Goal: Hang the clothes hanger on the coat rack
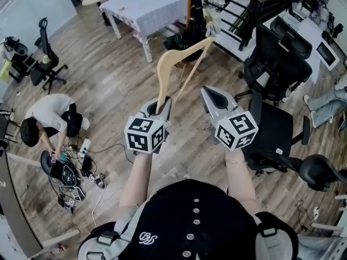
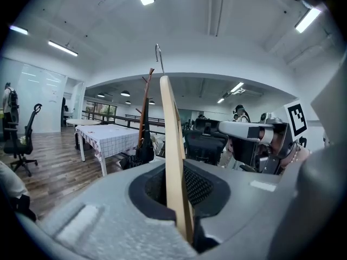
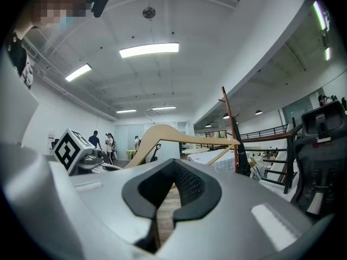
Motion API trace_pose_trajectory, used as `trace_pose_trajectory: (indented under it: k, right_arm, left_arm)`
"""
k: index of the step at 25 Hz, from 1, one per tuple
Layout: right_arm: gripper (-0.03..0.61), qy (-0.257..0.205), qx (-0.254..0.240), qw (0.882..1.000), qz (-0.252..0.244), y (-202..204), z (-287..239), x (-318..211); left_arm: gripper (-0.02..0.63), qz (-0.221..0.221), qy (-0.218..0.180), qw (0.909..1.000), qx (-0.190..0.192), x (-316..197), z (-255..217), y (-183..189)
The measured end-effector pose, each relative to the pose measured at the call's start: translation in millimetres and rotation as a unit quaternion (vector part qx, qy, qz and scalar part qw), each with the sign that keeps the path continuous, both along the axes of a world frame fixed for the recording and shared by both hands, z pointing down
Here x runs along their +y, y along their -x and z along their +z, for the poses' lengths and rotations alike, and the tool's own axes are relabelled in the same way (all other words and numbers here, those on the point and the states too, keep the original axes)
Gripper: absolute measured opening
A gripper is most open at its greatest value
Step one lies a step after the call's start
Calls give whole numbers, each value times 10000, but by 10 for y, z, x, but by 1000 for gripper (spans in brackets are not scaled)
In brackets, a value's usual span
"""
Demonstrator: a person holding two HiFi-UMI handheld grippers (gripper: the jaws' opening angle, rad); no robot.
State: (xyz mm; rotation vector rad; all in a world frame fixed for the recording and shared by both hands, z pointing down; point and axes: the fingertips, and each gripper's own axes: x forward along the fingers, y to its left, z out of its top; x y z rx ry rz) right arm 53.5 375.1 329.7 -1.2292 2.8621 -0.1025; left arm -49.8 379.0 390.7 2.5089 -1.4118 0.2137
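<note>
Beside coat rack [image 1: 190, 7], clothed table [image 1: 152, 4], black chairs [image 1: 274, 64].

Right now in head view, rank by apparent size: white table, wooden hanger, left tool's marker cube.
1. white table
2. wooden hanger, long but thin
3. marker cube on the left tool
Hanger versus cube is close by area; the cube sits nearest the camera.

Wood floor [image 1: 108, 75], office chairs [image 1: 276, 64], clothed table [image 1: 157, 7]
</note>
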Motion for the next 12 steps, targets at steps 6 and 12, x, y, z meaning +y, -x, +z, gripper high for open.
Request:
trace_pose_trajectory:
  k: [6,12]
  right_arm:
    - [0,184,-221,9995,152,-213,61,-149]
    - [0,265,-302,9989,231,-232,125,-448]
  left_arm:
    - [15,-83,4,10000,-25,-165,20,-95]
    - [15,-107,28,9999,-19,-459,51,-122]
